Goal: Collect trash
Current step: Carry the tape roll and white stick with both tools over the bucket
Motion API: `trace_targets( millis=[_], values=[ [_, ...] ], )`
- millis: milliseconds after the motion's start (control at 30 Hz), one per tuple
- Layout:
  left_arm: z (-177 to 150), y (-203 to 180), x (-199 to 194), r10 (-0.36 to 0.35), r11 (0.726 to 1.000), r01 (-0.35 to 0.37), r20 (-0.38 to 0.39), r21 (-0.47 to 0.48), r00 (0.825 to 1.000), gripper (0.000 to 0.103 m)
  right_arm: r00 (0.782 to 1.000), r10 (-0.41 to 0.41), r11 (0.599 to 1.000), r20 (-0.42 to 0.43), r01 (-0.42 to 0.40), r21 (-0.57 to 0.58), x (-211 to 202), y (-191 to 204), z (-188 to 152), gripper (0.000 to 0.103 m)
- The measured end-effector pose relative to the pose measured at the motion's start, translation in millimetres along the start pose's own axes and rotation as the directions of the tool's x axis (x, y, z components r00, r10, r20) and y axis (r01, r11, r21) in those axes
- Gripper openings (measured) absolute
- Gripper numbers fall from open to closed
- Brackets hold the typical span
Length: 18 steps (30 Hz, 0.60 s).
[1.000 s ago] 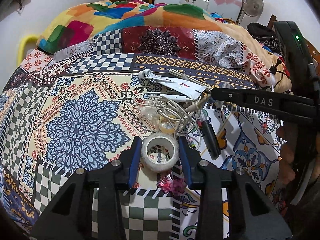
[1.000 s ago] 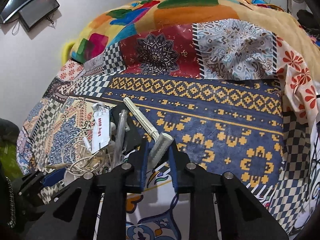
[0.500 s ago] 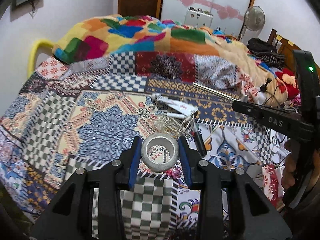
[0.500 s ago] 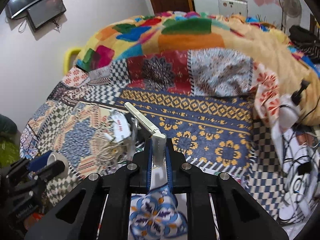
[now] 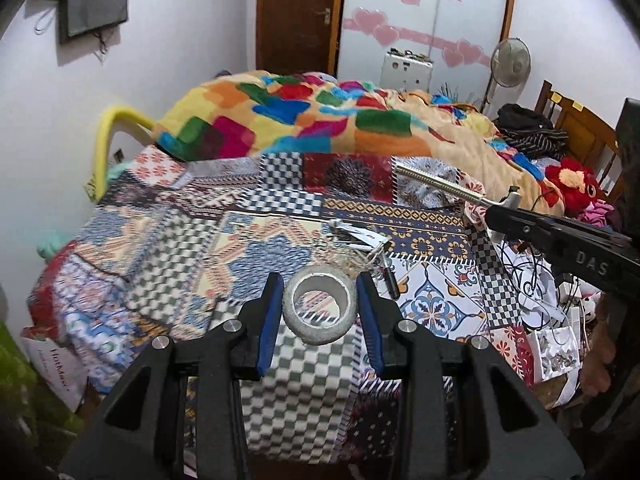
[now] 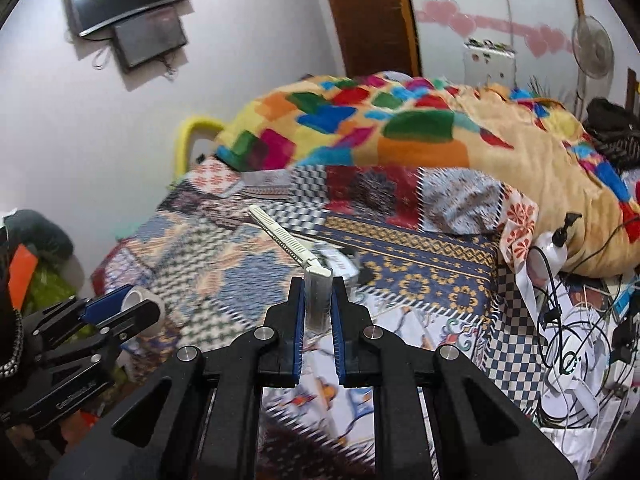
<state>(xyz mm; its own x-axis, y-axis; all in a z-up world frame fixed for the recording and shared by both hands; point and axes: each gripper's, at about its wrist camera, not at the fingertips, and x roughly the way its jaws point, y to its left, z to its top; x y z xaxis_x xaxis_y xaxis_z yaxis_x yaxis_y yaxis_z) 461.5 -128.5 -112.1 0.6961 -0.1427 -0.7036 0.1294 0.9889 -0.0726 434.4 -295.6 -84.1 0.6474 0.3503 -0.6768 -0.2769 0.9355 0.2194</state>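
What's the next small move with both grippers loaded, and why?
Probably carry both toward a trash container, none clearly visible here. The left gripper is shut on the tape roll, the right gripper on the comb-like tool, both off the bedspread.

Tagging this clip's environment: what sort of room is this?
Most likely a home bedroom: a bed under a patchwork sheet, a colourful blanket heaped at its far end, and a standing fan near the wardrobe.

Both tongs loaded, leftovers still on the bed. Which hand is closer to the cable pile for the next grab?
Left, marginally. The cable tangle lies just beyond the left tongs, which grip the tape roll. The right tongs hold the comb. Either must unload first.
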Motion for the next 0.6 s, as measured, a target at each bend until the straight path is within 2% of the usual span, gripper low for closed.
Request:
trace_targets(
  millis=[300, 600],
  values=[
    [-31, 37, -77, 0.077, 0.995, -0.075, 0.034, -0.059, 0.996, 0.037, 0.998, 0.062, 0.993, -0.006, -0.062, -0.098, -37, 67, -22, 0.011],
    [-77, 93, -132, 0.165, 0.977, -0.159, 0.037, -0.141, 0.986, 0.037, 0.99, 0.13, 0.97, -0.055, -0.138, -0.198, -44, 141, -54, 0.011]
  ],
)
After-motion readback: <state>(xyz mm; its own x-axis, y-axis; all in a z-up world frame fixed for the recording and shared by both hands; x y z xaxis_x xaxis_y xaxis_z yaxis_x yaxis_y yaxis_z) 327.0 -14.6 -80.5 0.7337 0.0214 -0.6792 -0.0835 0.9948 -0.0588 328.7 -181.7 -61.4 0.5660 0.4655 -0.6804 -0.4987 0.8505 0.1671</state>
